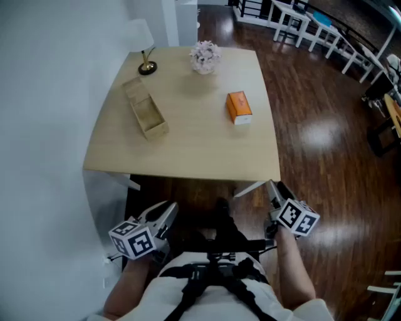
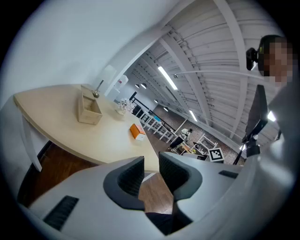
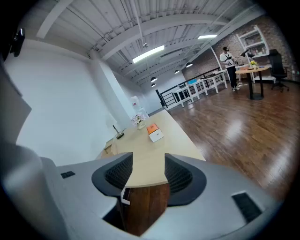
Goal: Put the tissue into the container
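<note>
An orange tissue pack (image 1: 239, 107) (image 2: 137, 131) (image 3: 153, 131) lies on the right half of the light wooden table (image 1: 188, 150). An open wooden container (image 1: 147, 113) (image 2: 89, 110) (image 3: 108, 148) stands on the left half, apart from the pack. Both grippers hang below the table's near edge, in front of the person's body. My left gripper (image 1: 165, 214) (image 2: 151, 163) is open, a narrow gap between its jaws and only floor showing through. My right gripper (image 1: 274, 189) (image 3: 148, 161) is open wider with nothing in it and points up at the table's edge.
A vase of pale flowers (image 1: 205, 56) and a small lamp with a brass foot (image 1: 144, 47) stand at the table's far edge. A white wall runs along the left. Dark wood floor (image 1: 326, 144) spreads to the right, with white chairs (image 1: 301, 19) farther off.
</note>
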A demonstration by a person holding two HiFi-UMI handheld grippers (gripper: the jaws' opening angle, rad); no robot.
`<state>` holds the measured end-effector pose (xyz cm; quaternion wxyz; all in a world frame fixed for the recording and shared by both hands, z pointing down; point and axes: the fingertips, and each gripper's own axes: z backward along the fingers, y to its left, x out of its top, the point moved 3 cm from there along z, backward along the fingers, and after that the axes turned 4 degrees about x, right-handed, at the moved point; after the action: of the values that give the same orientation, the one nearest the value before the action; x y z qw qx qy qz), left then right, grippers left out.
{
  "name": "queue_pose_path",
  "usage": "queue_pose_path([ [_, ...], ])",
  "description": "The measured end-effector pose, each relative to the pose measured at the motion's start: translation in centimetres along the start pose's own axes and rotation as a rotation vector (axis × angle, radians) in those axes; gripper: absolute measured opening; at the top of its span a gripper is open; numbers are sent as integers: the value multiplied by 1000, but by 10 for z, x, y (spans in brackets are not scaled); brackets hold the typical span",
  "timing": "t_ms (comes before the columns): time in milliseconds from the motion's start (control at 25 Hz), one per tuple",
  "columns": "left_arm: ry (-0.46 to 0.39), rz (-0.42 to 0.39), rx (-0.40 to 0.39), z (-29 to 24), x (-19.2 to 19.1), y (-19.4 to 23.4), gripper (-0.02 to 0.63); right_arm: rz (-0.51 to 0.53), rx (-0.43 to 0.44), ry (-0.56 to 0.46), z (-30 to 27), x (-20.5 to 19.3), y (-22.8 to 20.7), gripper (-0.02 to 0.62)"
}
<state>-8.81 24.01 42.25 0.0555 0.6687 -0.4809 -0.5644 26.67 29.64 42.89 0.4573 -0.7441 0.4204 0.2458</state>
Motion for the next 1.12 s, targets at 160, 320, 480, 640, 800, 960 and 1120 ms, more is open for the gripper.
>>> queue_pose_path([
  [160,-3,-4,-11,-10,11,1,100,-3,-3,3,-9,5,1,206],
  [320,-7,-9,-11,-22,21,3,100,8,11,18,-28,11,2,206],
  [480,-20,-16,-2,-32,38,6,100,11,36,22,-57,24,6,206],
  [640,-27,-13,31,-46,58,18,101,15,69,28,-92,41,13,206],
  [800,-24,-17,57,-69,81,28,100,16,80,40,-125,57,10,206],
  [960,-20,-20,68,-99,104,34,100,19,105,62,-161,75,5,206],
  [1120,-22,-23,72,-126,127,34,100,32,135,86,-191,97,4,206],
])
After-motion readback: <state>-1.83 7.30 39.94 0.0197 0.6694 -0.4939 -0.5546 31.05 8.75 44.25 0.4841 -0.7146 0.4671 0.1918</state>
